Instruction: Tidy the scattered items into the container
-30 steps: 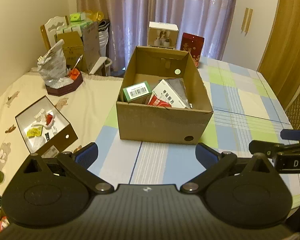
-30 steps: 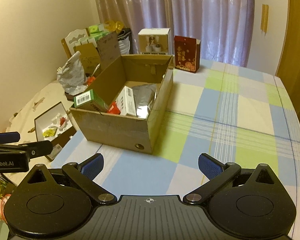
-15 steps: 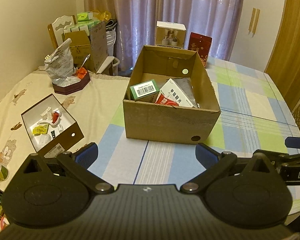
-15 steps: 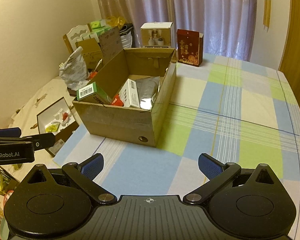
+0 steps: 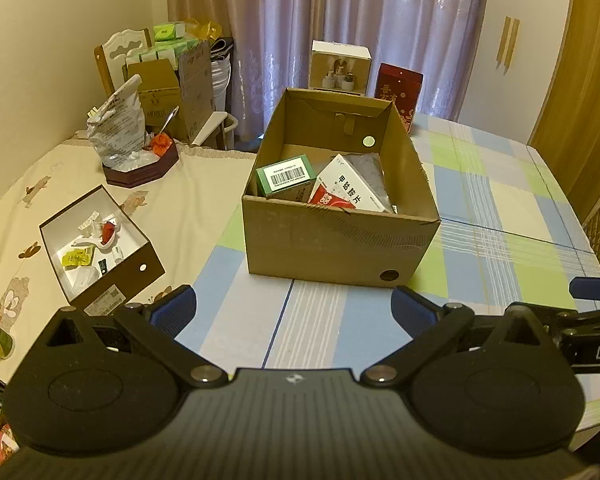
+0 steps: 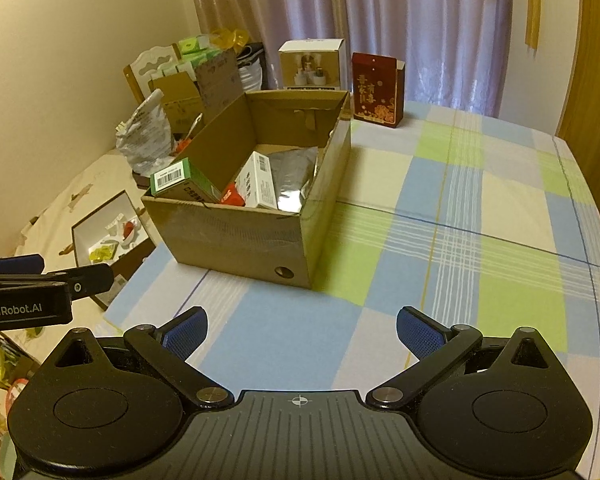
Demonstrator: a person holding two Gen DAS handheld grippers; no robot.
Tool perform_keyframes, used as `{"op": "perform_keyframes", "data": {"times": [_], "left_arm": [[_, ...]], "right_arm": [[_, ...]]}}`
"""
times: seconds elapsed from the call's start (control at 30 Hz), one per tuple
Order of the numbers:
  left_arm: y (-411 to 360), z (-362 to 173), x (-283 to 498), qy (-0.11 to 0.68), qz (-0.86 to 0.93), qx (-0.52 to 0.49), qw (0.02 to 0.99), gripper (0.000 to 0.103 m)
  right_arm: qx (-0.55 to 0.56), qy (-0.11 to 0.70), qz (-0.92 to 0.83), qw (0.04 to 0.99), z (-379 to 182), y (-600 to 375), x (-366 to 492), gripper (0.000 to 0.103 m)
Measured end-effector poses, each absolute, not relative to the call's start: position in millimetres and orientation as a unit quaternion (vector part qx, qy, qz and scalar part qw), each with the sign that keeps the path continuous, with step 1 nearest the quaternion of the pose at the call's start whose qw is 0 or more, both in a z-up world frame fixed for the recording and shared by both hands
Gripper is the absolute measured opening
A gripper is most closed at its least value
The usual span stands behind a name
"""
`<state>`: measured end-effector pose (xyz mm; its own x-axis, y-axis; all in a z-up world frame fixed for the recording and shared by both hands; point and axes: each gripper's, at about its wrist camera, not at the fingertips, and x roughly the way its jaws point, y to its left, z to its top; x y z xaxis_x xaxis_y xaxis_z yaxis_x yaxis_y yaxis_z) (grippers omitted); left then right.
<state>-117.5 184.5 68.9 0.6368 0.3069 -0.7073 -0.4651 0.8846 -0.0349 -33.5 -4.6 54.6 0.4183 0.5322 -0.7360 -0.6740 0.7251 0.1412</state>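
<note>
An open cardboard box (image 5: 340, 248) (image 6: 236, 240) stands on the checked tablecloth. Inside it lie a green box with a barcode (image 5: 286, 176) (image 6: 172, 178), a white and red medicine box (image 5: 350, 192) (image 6: 258, 180) and a silver pouch (image 5: 370, 168) (image 6: 294, 172). My left gripper (image 5: 294, 312) is open and empty, well back from the box's near wall. Further right, my right gripper (image 6: 300, 330) is also open and empty, over the blue and green checks. Each gripper shows at the edge of the other's view.
A small brown tray-box with odds and ends (image 5: 96, 248) (image 6: 108, 236) lies left of the cardboard box. A dark hexagonal dish with a crumpled bag (image 5: 140, 164) sits behind it. A white carton (image 5: 340, 66) and a red carton (image 6: 376, 94) stand at the table's far edge.
Both grippers have drawn back and risen a little from the cardboard box, so it looks smaller and more centred. The jaws stay open; nothing was picked up.
</note>
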Motion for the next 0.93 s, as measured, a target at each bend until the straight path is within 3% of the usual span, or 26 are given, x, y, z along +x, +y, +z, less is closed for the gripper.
{"op": "perform_keyframes", "data": {"times": [0.93], "left_arm": [[178.4, 65.8, -120.0, 0.359, 0.202, -0.094, 0.906, 0.102]], "right_arm": [[-0.099, 0.403, 0.355, 0.837, 49.5, -0.3, -36.8, 0.103]]}}
